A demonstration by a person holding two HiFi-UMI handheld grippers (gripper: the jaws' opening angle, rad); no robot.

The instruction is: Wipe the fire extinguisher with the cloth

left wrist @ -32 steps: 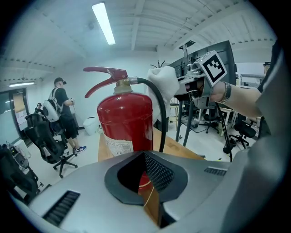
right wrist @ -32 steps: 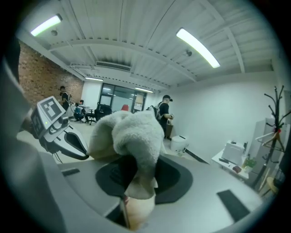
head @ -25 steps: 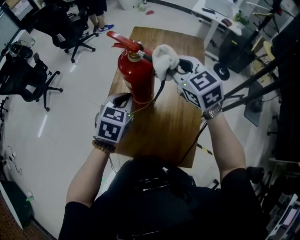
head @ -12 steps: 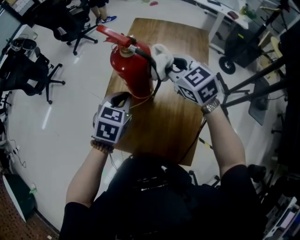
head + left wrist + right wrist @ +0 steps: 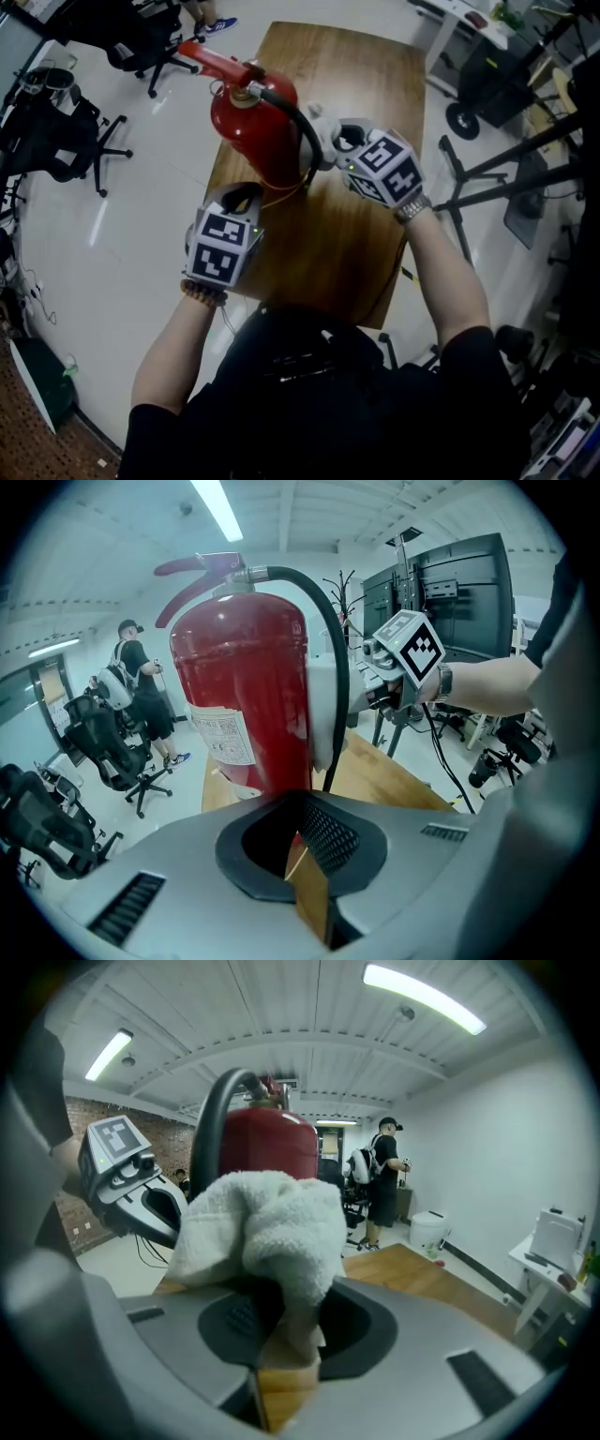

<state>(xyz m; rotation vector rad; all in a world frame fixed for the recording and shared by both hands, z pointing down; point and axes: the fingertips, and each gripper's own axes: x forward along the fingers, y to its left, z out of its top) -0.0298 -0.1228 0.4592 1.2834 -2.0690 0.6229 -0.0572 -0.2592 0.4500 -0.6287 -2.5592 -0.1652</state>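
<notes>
Wooden table [image 5: 352, 234]: right gripper [image 5: 286, 1330] clamps soft cloth [image 5: 262, 1222] against fire extinguisher [image 5: 248, 131]. Left gripper [image 5: 298, 846] jaws together, empty. Cylinder likely heavy, slick; steady near valve.

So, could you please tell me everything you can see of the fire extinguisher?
The fire extinguisher is a glossy red metal-looking cylinder with a white printed label, a red lever handle on top and a black hose curving down its side. It stands upright on the wooden table, near its left edge. The white cloth, clamped in the right gripper, presses against its side by the hose.
</notes>
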